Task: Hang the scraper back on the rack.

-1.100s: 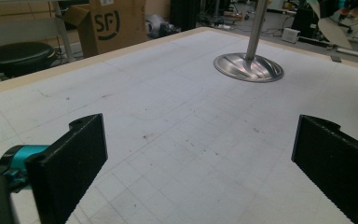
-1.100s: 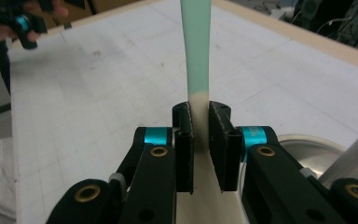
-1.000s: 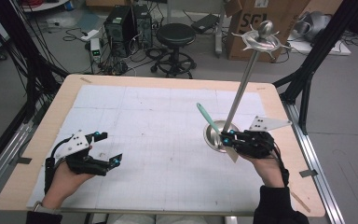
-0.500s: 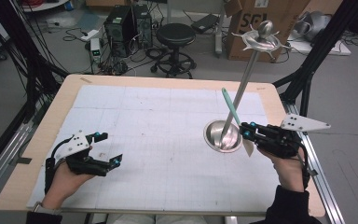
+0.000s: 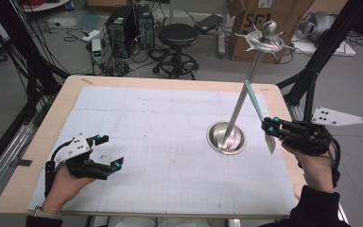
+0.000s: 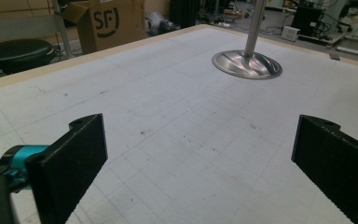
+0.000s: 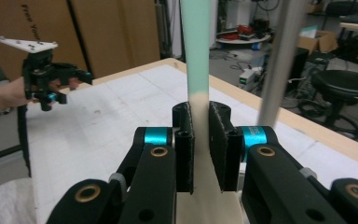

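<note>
The right gripper fingers clamp a spatula just beside the stand; the left gripper, well apart from it, has fingers apart

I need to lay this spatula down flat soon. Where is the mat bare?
The mat is bare between the left gripper and the stand's base, and along its far edge. It is crowded at the right, where the right gripper holds the spatula beside the pole.
</note>
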Demonstrator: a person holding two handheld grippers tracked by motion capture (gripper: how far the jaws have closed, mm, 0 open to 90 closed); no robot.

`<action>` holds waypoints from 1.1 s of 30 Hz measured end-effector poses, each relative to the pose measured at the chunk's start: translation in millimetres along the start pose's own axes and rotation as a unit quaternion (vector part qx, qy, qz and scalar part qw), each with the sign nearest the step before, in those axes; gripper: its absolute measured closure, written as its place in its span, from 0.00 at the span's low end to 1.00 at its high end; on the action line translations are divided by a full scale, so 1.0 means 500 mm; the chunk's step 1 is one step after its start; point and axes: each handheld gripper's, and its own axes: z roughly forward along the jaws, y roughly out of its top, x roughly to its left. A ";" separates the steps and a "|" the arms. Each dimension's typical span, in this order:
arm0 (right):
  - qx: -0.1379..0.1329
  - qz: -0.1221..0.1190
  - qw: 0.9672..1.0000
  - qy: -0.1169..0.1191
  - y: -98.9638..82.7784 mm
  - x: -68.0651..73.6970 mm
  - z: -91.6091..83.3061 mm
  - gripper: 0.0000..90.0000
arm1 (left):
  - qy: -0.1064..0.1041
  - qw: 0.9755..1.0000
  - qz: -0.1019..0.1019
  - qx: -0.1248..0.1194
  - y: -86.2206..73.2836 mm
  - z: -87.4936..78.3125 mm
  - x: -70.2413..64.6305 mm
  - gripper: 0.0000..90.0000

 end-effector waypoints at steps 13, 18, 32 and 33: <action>-0.020 0.007 0.999 -0.046 0.012 -0.048 -0.062 0.90 | 0.001 1.000 -0.001 0.001 -0.001 0.001 0.000 0.04; -0.037 0.011 0.998 -0.059 0.020 -0.063 -0.079 0.90 | 0.001 1.000 -0.001 0.002 -0.002 0.001 0.001 0.04; -0.069 -0.001 0.994 -0.080 0.043 -0.084 -0.113 0.90 | 0.003 1.000 0.000 0.007 -0.006 0.002 0.001 0.04; -0.068 0.001 0.994 -0.082 0.043 -0.087 -0.113 0.90 | 0.002 1.000 -0.001 0.008 -0.006 0.003 0.001 0.04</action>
